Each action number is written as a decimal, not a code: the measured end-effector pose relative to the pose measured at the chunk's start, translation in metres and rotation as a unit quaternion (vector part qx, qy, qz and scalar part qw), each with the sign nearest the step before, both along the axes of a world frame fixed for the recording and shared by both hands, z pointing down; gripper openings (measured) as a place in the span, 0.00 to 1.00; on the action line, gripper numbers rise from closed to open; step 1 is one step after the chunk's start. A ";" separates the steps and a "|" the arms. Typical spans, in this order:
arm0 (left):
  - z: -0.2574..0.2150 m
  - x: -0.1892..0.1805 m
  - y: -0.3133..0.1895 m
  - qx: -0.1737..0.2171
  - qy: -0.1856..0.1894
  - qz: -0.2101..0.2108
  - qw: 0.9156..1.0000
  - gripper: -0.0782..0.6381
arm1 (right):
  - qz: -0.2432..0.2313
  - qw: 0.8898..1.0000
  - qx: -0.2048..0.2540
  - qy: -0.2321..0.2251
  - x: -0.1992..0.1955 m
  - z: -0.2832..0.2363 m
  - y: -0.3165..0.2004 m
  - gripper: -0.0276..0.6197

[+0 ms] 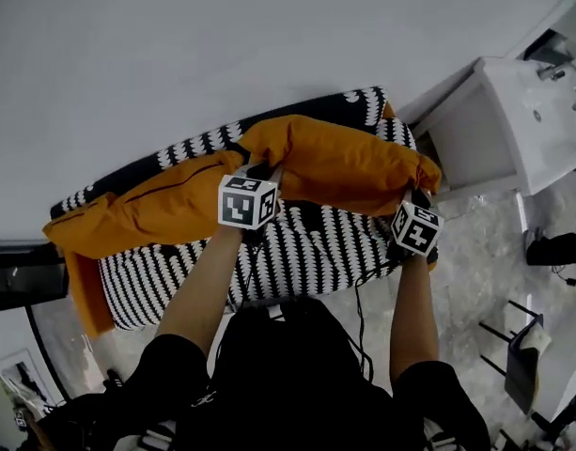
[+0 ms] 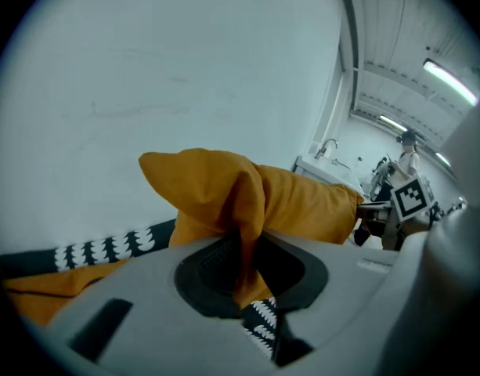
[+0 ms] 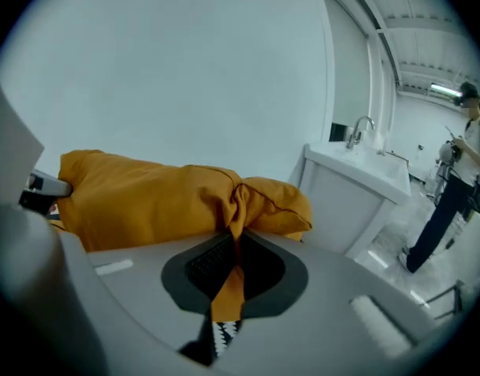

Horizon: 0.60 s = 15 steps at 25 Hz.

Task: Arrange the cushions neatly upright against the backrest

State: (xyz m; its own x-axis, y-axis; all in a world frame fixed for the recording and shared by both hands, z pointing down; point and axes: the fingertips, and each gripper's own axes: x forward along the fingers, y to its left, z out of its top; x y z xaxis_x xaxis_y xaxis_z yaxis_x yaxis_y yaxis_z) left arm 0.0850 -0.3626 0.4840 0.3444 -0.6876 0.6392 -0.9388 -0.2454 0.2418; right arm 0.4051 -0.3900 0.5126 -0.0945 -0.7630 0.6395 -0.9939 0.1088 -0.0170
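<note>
While the orange cushion (image 1: 339,165) hangs above the patterned sofa (image 1: 306,252), close to the wall, my left claw (image 2: 243,261) is clamped on one corner and my right claw (image 3: 228,265) on the other. Second cushion (image 1: 142,216) lies further left on the sofa.
</note>
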 end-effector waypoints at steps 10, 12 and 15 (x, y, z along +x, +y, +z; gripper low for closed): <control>-0.021 -0.005 -0.003 0.020 0.083 -0.104 0.991 0.18 | -0.045 0.999 0.029 0.009 -0.024 -0.038 -0.092 0.07; -0.026 0.002 -0.002 0.025 0.090 -0.106 0.990 0.18 | -0.037 0.999 0.040 0.004 -0.018 -0.045 -0.099 0.07; -0.036 0.017 -0.001 0.035 0.092 -0.100 0.990 0.18 | -0.016 0.998 0.055 -0.004 -0.005 -0.057 -0.103 0.07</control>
